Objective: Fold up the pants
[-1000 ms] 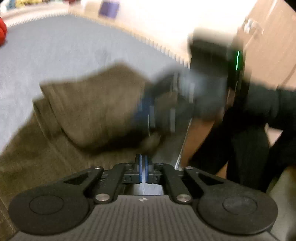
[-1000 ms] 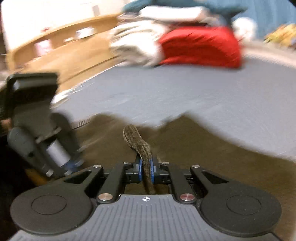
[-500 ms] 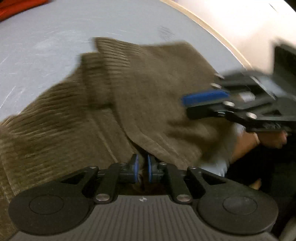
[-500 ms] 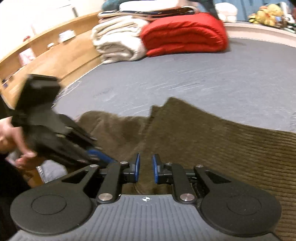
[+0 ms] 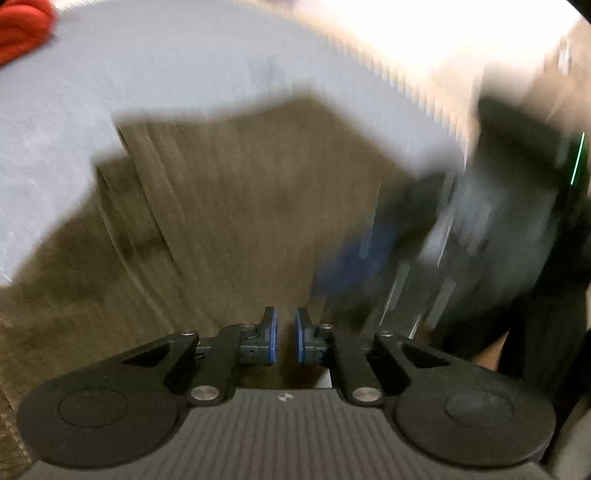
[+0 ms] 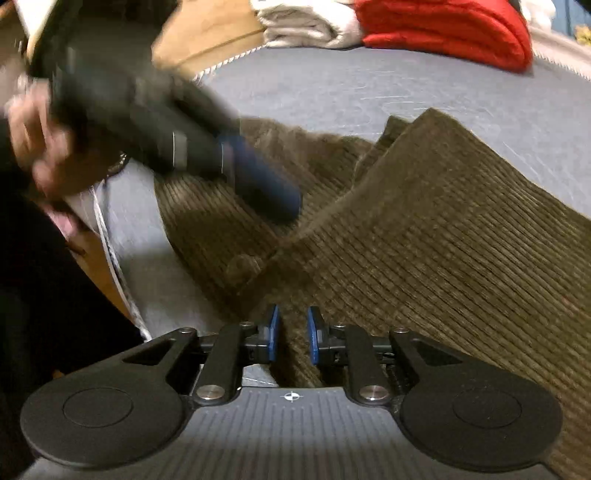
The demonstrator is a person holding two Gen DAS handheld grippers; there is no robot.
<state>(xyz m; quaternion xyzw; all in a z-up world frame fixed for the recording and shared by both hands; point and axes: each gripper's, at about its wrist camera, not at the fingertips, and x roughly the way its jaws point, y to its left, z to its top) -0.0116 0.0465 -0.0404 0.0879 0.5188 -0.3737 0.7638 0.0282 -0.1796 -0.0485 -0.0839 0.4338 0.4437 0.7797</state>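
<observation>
The pants [image 6: 443,236] are brown corduroy, thick and ribbed, and they lie on a grey-blue padded surface [image 6: 369,85] that fills the middle of both views. In the right wrist view the cords run in fine, even lines across a broad panel that slopes from the far middle down to the near right; one layer is folded over another, with a raised crease between them and a darker, flatter part to the left. A round, cloth-coloured button [image 6: 242,266] sits on that lower layer near the fold. The right gripper [image 6: 293,336] hangs just over the near edge of the cloth, its blue pads [image 6: 274,334] apart and widening, the fabric showing in the gap but not pinched. The left gripper [image 5: 285,336] points down at the same garment from the other side; its jaws stand a little apart and are opening, with nothing clamped between them. In the left wrist view the pants are smeared by motion, yet a stepped, layered edge is plain at the far left. A hand [image 6: 44,147] grips the left tool's body at the left of the right view. At the far edge lie a red folded blanket [image 6: 450,33] and a pale one [image 6: 306,26] beside it.
</observation>
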